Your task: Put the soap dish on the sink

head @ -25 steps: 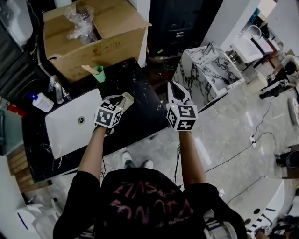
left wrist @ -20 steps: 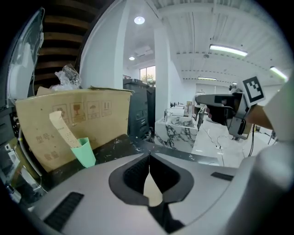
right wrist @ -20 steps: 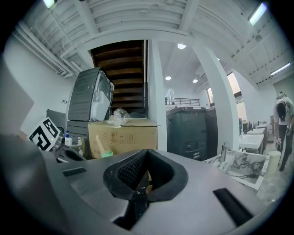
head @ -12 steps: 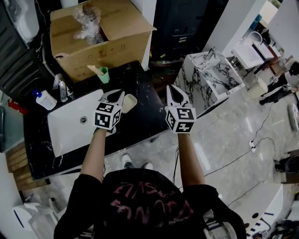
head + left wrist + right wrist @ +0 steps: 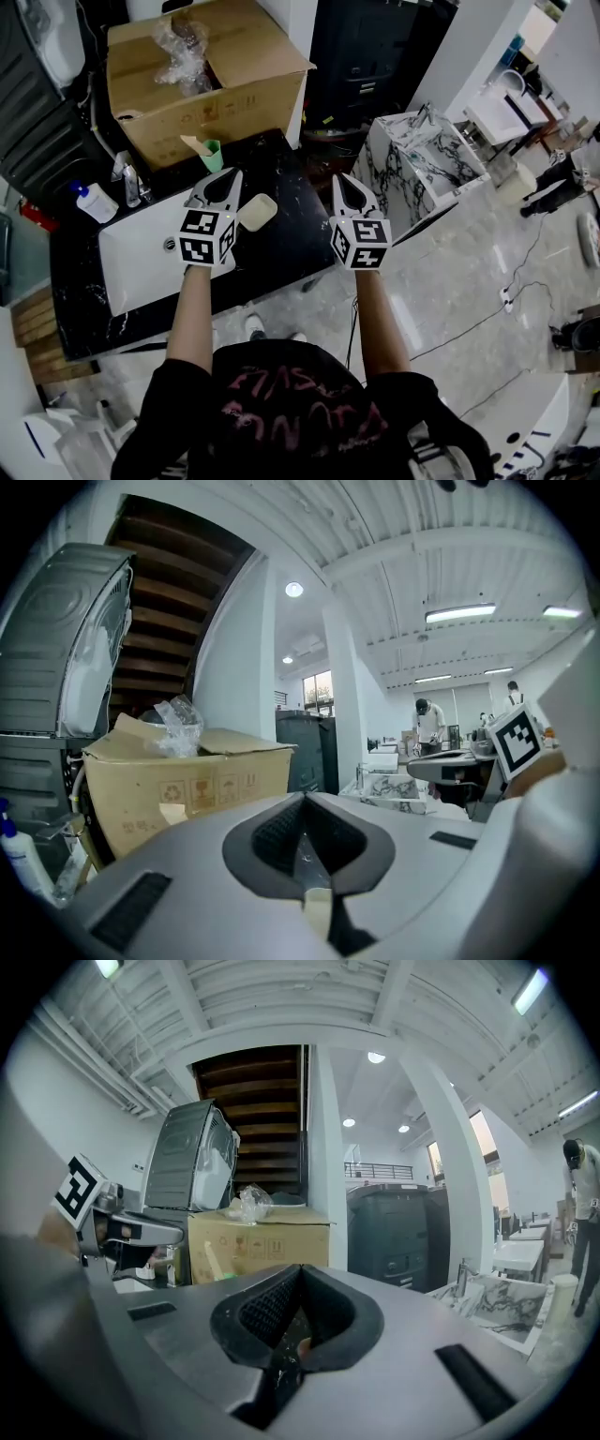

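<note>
Soap dish flat on black surface, right of sink; long axis left-right, right end slightly farther. Your left gripper just beside it, fingers clenched, empty. Right gripper same.

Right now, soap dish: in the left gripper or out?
Out. The soap dish lies on the black counter beside the left gripper, not between its jaws.

Cream soap dish, white sink, black white-veined counter
</note>
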Tool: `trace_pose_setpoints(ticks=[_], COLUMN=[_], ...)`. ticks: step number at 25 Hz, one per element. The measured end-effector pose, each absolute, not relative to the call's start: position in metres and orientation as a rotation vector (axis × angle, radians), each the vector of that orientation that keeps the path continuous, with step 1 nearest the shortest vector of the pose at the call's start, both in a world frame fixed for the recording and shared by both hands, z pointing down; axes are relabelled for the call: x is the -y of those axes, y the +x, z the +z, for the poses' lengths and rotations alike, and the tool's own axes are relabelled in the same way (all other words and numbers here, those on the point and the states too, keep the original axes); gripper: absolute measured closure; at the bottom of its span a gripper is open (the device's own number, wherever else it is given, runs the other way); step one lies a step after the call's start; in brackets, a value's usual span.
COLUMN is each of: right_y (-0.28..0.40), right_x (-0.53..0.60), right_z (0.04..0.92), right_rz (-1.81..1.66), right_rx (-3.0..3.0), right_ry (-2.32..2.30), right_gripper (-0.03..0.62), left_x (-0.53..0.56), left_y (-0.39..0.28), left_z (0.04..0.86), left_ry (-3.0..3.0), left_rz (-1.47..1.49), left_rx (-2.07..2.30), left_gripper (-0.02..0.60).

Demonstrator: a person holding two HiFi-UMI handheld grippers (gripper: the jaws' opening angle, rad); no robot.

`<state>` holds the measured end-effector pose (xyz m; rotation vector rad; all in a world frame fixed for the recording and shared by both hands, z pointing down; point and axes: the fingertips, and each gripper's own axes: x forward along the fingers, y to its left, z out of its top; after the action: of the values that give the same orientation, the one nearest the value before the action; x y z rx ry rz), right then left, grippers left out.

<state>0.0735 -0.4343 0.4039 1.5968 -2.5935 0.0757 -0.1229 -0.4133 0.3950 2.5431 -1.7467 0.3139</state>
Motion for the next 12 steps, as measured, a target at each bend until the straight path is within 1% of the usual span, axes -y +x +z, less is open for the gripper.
trace_pose_setpoints(ticks=[12], right_y=[0.071], right_x=[0.429], right_z=[0.392], right_rz=[0.035], right_rx=[2.619], right_ry=[1.583], right_gripper=[0.582], left_x=[0.402], left_y=[-0.128], left_z=[0.366], left_ry=[2.563], left_rz=[0.210], left_rx=[1.825], left_gripper=[0.566])
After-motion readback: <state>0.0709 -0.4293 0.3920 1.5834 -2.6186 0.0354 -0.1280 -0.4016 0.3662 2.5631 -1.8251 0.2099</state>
